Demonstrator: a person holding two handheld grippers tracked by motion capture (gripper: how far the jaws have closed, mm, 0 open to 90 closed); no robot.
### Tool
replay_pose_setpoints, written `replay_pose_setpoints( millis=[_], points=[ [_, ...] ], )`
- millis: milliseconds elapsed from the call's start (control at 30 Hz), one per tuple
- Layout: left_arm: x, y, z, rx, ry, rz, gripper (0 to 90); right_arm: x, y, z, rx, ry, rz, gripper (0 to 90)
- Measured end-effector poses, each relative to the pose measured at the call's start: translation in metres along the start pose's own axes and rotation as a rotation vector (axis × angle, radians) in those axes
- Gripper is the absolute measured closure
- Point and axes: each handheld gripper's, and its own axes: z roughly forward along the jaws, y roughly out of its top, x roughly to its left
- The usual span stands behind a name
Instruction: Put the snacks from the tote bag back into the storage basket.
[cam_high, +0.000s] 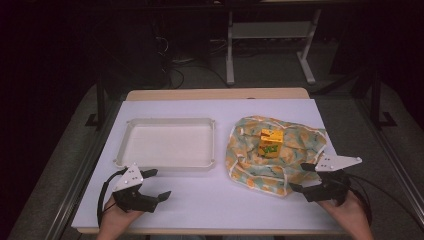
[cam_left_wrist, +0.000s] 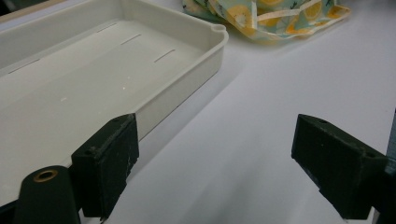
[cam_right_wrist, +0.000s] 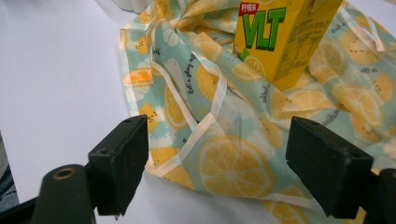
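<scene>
with both grippers' jaws wide and empty, the right gripper (cam_high: 304, 177) is poised at the crumpled lemon-print fabric bag (cam_high: 250, 162), whose upright yellow drink carton (cam_high: 270, 143) could be toppled if the cloth is tugged.

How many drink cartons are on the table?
1: a yellow drink carton stands upright on the lemon-print cloth, right of the white tray. The cloth's folds could hide something small.

A white-topped bench (cam_high: 210, 210) stands on grey carpet floor (cam_high: 270, 70); behind it, dim light, white desk legs (cam_high: 230, 50) and cables (cam_high: 175, 70).
</scene>
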Motion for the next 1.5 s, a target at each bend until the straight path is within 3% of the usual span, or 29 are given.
replay_pose_setpoints(
  millis=[333, 600, 767, 1200, 1367, 1500],
  points=[
    [-0.002, -0.002, -0.001, 0.004, -0.007, 0.004, 14.4, -0.002, 0.009, -0.01, 0.008, -0.011, -0.02, 19.3],
    [0.0, -0.002, -0.003, -0.007, 0.002, -0.013, 14.4, -0.008, 0.03, -0.019, -0.002, -0.022, -0.056, 19.0],
    [0.001, -0.002, -0.002, -0.004, 0.002, -0.01, 14.4, -0.014, 0.04, -0.017, 0.019, -0.018, -0.075, 18.9],
    [0.0, -0.001, -0.002, -0.005, -0.002, -0.001, 14.4, -0.028, 0.082, -0.001, 0.099, 0.013, -0.106, 18.0],
    [0.0, -0.001, -0.002, -0.006, -0.005, -0.007, 14.4, -0.032, 0.091, 0.008, 0.102, 0.018, -0.12, 18.0],
    [0.0, -0.001, -0.002, -0.013, -0.002, -0.004, 14.4, -0.037, 0.1, 0.018, 0.135, 0.026, -0.129, 18.1]
  ],
)
